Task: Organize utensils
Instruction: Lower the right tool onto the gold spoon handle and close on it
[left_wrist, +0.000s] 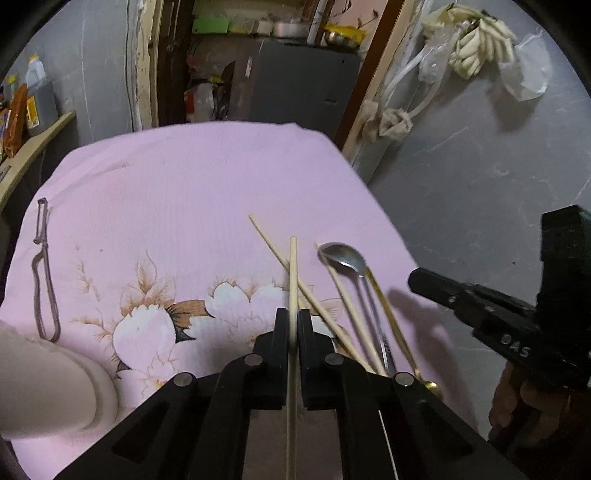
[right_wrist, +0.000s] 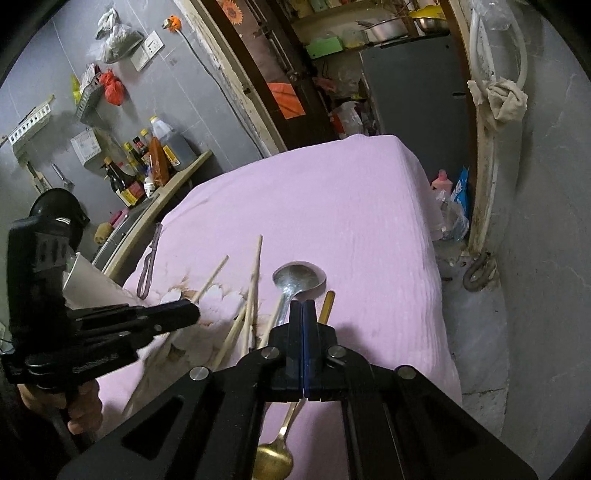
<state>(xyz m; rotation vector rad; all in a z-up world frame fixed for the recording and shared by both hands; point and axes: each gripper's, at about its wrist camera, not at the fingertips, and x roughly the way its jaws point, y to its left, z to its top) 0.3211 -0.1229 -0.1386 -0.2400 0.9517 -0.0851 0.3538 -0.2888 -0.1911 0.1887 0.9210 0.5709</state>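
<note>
My left gripper (left_wrist: 293, 314) is shut on a pale wooden chopstick (left_wrist: 293, 266), which sticks out ahead of the jaws, raised over the pink cloth (left_wrist: 184, 184). Two more chopsticks (left_wrist: 314, 291) lie crossed on the cloth beside a silver spoon (left_wrist: 341, 256) and a gold spoon (left_wrist: 388, 314). My right gripper (right_wrist: 303, 310) is shut, with no gap between its pads and nothing seen in them. It hovers over the gold spoon (right_wrist: 272, 459), just short of the silver spoon's bowl (right_wrist: 297, 277). From the left wrist view, the right gripper (left_wrist: 415, 278) hangs off to the right of the spoons.
A grey peeler (left_wrist: 44, 280) lies at the cloth's left side. A white cup (left_wrist: 48, 380) stands at the near left corner. Bottles crowd a shelf (right_wrist: 147, 173) on the left wall. The table's right edge drops to a grey floor (left_wrist: 480, 184).
</note>
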